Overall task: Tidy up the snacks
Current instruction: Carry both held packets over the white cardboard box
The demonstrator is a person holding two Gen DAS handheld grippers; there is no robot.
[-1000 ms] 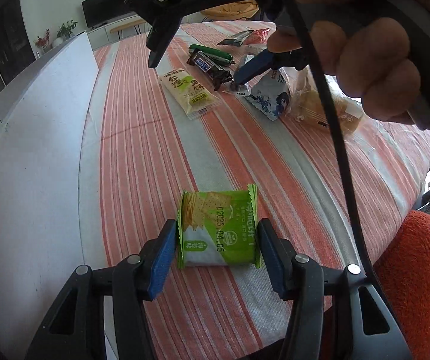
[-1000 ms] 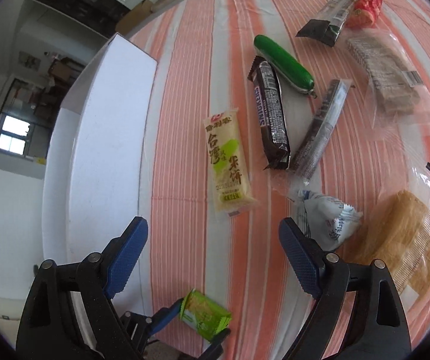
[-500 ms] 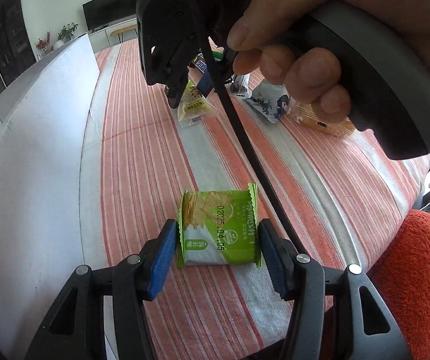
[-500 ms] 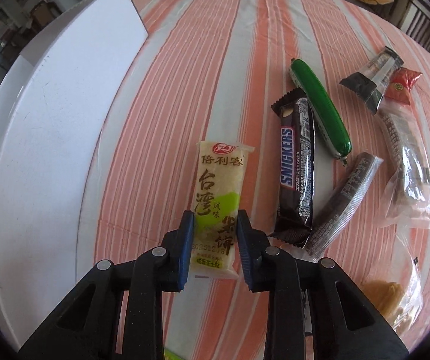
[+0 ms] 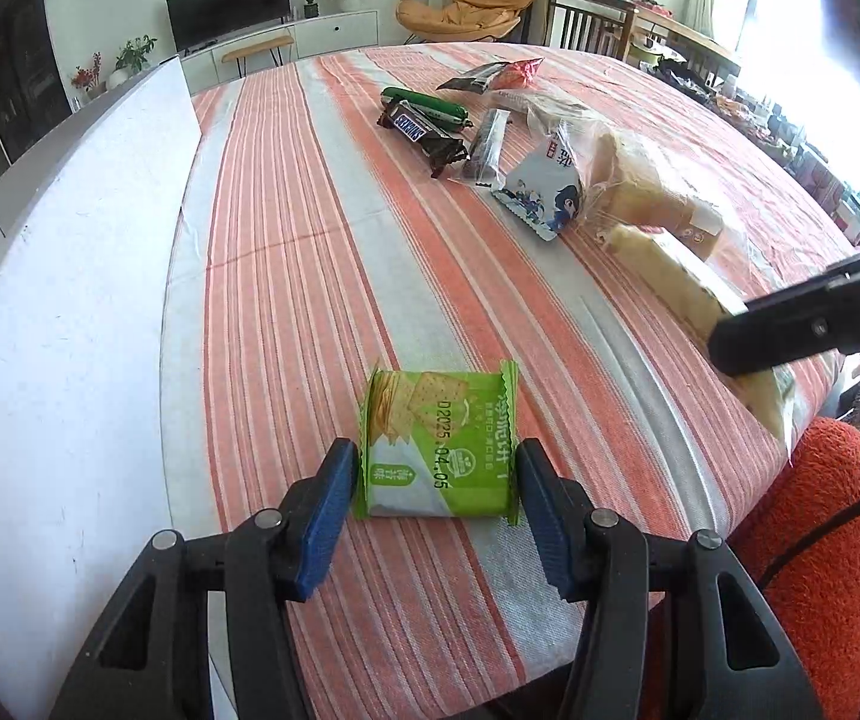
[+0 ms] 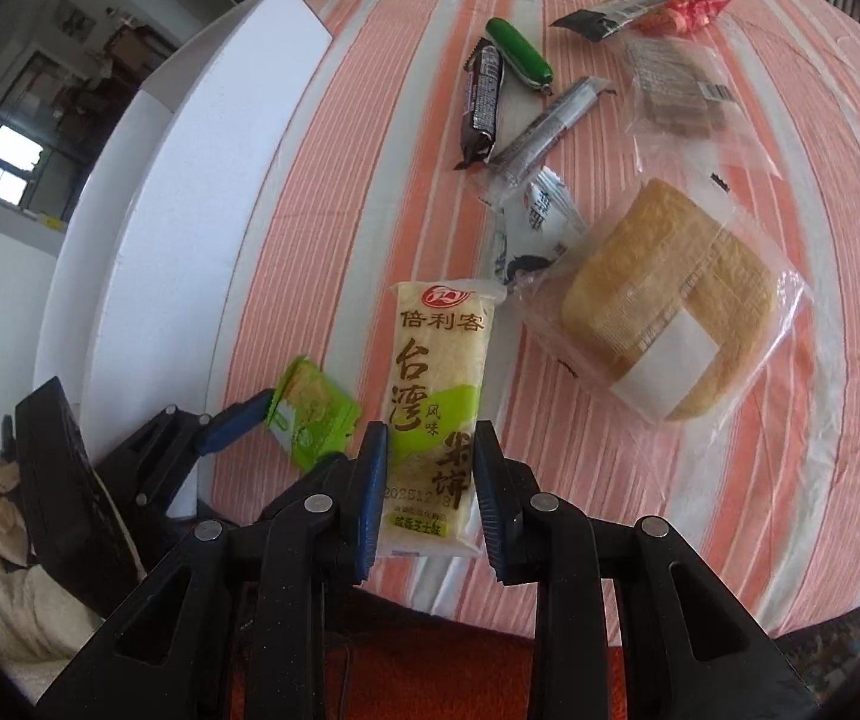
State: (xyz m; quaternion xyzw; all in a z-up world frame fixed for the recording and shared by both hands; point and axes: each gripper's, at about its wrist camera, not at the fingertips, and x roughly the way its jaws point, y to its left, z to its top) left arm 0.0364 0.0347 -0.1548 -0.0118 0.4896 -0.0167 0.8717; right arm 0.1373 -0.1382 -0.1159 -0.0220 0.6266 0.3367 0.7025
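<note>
L gripper (image 5: 433,495): jaws sitting either side of the green cracker pack (image 5: 439,441), blue pads touching or just off its crimped ends; can't tell if they're squeezing. Pack lying flat on the counter (image 5: 286,276), near its front edge.

R gripper (image 6: 430,468): jaws pinching the rice cake pack (image 6: 436,396) at its lower half, pack sticking out fwd past the tips, lifted off the counter.

Ahead of R jaws, right: bread (image 6: 670,306) in a clear bag. Just beyond the rice cake's far end: white cartoon pouch (image 6: 535,228), touching the bread bag.

Further ahead of both jaws, grouped: Snickers (image 5: 424,135), green tube (image 5: 427,108) beside it, dark bar in clear wrap (image 5: 487,147) touching the Snickers end. Far end: black sachet (image 6: 616,15), red sachet (image 6: 691,9), brown wafer bag (image 6: 676,87).

Left of both jaws: white board (image 5: 52,324) running along the counter edge.

Below right of L jaws: orange cushion (image 5: 814,540).
</note>
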